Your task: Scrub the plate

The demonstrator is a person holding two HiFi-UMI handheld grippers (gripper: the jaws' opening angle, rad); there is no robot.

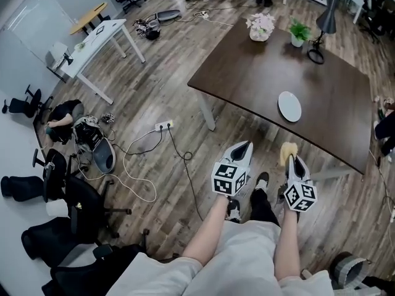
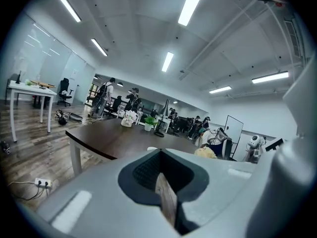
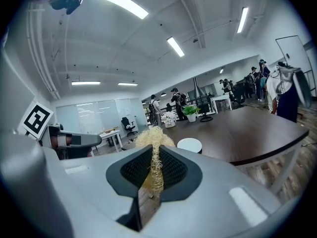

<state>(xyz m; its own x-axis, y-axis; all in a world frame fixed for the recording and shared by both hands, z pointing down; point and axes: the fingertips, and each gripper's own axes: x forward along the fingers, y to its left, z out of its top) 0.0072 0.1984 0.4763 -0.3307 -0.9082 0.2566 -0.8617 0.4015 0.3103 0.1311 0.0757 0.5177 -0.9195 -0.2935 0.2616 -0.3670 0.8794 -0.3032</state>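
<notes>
Dark table (image 1: 259, 85) carries the white plate (image 1: 289, 106), near its front edge. Both grippers are short of the table, over the floor. Left gripper (image 1: 246, 145) fingers closed, empty. Right gripper (image 1: 291, 159) fingers clamped on a straw-coloured scrubber (image 1: 287, 149).
</notes>
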